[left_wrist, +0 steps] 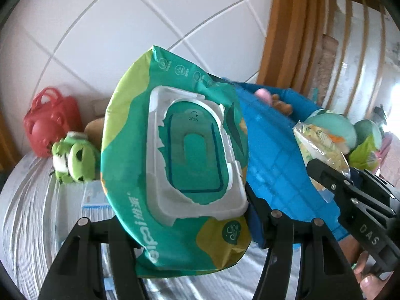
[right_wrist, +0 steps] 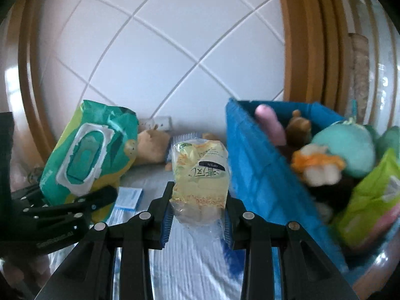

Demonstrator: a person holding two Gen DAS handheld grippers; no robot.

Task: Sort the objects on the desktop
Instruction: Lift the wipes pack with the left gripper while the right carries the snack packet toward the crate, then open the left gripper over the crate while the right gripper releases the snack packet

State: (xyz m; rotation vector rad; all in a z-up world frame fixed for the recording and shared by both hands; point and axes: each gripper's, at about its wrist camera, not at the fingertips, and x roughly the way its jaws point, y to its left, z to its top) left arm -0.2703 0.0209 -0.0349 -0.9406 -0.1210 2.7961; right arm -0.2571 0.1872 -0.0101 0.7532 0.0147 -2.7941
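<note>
Left tool (left_wrist: 180,227) clamped on wipes pack (left_wrist: 175,165), soft, bulky; right tool (right_wrist: 197,212) pinching tissue packet (right_wrist: 201,175), light, probably slippery.

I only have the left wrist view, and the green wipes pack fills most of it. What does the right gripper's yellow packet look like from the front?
Observer: The yellow tissue packet carries a dark OPEN sticker and sits clamped between the right gripper's blue pads.
Operator: What lies behind the wet wipes pack?
Observer: A tan plush toy lies by the wall.
Operator: Anything in the blue storage bin I'm missing?
Observer: An orange-and-white plush beside the teal one.
</note>
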